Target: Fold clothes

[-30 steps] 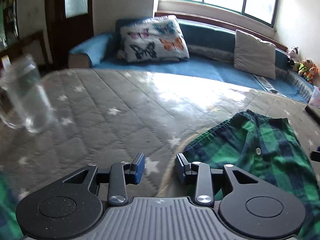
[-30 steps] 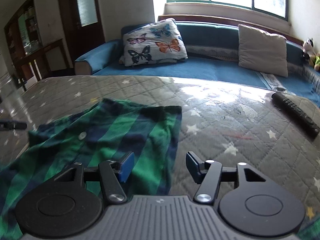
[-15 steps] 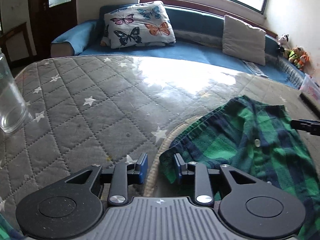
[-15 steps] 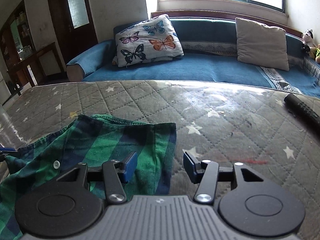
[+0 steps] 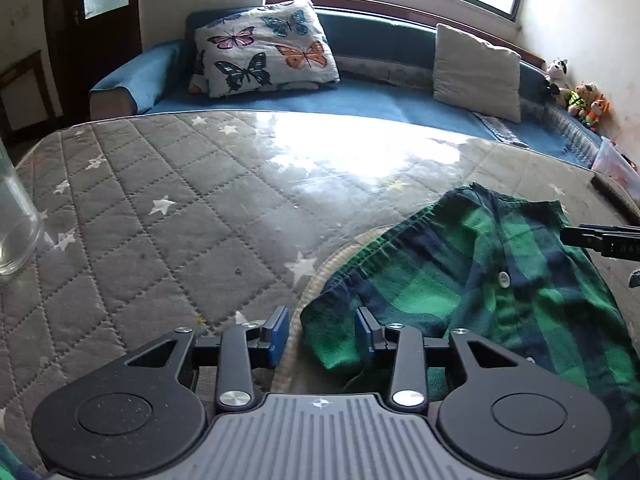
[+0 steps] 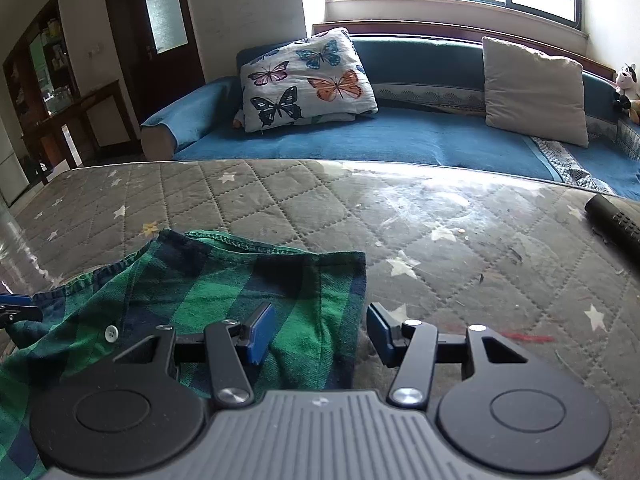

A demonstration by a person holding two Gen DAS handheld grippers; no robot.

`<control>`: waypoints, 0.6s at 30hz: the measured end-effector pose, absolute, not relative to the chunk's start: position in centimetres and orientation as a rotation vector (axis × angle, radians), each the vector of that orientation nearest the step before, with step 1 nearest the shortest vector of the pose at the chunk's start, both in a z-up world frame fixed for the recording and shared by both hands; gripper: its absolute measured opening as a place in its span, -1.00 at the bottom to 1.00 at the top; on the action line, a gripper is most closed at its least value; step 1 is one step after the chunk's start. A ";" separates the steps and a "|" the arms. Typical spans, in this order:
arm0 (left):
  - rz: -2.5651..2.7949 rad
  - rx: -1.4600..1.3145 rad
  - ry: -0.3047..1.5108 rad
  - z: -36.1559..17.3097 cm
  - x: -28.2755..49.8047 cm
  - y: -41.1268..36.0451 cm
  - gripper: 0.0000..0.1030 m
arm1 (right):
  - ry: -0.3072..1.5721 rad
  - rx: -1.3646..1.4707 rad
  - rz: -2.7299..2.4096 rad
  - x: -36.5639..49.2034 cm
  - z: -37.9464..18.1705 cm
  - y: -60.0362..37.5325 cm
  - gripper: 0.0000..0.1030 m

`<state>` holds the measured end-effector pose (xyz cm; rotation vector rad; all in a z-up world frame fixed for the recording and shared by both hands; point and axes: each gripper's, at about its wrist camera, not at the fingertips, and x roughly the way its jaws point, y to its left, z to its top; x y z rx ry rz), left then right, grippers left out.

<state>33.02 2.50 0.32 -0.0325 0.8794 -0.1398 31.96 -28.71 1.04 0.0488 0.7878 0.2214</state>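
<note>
In your left wrist view, your left gripper (image 5: 320, 330) sits at the bottom centre of the frame with its jaws opening; a bunched corner of the green plaid garment (image 5: 460, 280) lies between the blue pads (image 5: 276, 330), and the pads do not press on it. The garment spreads from that corner toward the lower right of the frame over the grey quilted counter (image 5: 180, 220), with a white button (image 5: 503, 278) showing on it. A clear glass jar (image 5: 14, 224) stands at the left edge, and the tip of your other gripper pokes in at the right edge, over the garment's far side. Behind the counter, the blue sofa (image 5: 360, 96) carries a butterfly pillow (image 5: 264, 48) and a plain beige cushion (image 5: 476, 68). In your right wrist view, your right gripper (image 6: 316, 334) holds its jaws partly apart at the bottom centre; the garment's right-hand edge (image 6: 356, 300) runs up between them, the left pad over the cloth and the right pad over bare counter (image 6: 460, 240), neither gripping. The garment fills the lower left of that frame, and a dark remote control (image 6: 618, 224) lies at the right edge.
</note>
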 end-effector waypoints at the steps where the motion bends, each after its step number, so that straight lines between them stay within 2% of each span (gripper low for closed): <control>1: -0.140 -0.031 0.879 0.3 33.0 2.5 -0.23 | 0.789 0.052 0.221 32.1 1.0 -28.7 0.01; 3: -0.146 -0.024 0.877 0.2 33.1 2.4 -0.33 | 0.788 0.058 0.221 32.2 0.9 -28.8 0.02; 4: -0.158 -0.022 0.878 0.1 33.2 2.3 -0.67 | 0.787 0.062 0.221 32.3 0.8 -28.8 0.02; 5: -0.170 -0.020 0.879 0.1 33.2 2.2 -0.84 | 0.785 0.068 0.221 32.4 0.9 -28.9 0.02; 8: -0.180 0.016 0.843 0.3 33.3 1.9 -0.91 | 0.783 0.083 0.223 32.7 0.9 -29.0 0.01; 14: -0.106 0.161 0.679 3.0 34.6 1.5 -0.92 | 0.783 0.100 0.211 33.3 0.8 -29.4 -0.08; 17: -0.078 0.244 0.649 3.1 36.2 1.0 -0.92 | 0.780 0.105 0.202 33.6 0.7 -29.5 -0.28; 18: -0.071 0.261 0.653 2.7 36.9 0.8 -0.92 | 0.779 0.106 0.198 33.8 0.7 -29.5 -0.44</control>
